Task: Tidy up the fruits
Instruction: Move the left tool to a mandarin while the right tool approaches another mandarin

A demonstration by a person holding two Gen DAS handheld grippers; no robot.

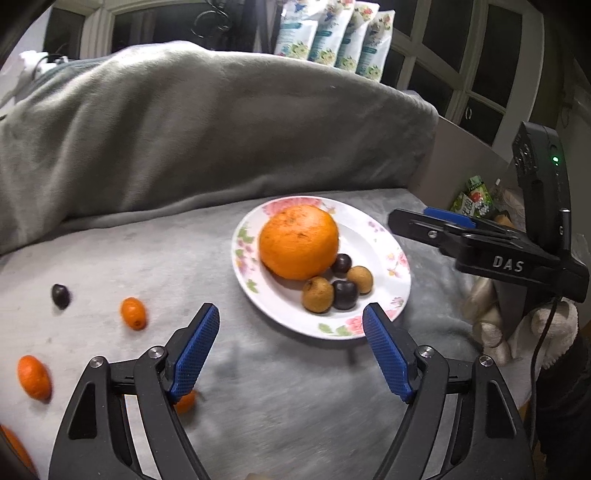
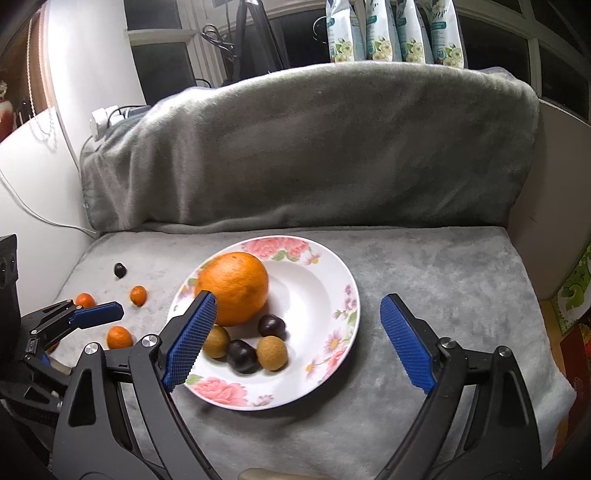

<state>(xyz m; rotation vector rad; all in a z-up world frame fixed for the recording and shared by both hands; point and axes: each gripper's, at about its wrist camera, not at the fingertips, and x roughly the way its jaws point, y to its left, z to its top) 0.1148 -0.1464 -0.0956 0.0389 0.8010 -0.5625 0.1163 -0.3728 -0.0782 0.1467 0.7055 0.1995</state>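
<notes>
left gripper (image 1: 290, 328) and right gripper (image 2: 297, 314) both gape empty above the floral white ceramic plate (image 2: 332, 295); large round orange (image 2: 233, 286) sits on it

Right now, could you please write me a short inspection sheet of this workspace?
Surface: grey plush blanket over the seat and backrest.
Job's things: white floral-rimmed plate holding one large orange, two dark round fruits and two tan round fruits; off the plate on the blanket lie small orange kumquats and one dark fruit.
Clutter: nothing seen on the seat besides the fruit.
Grippers: left gripper and right gripper both open, nothing between the blue fingers.
Cables: white cord and white power strip behind the blanket.
Surroundings: floral packets on the sill, dark windows.
</notes>
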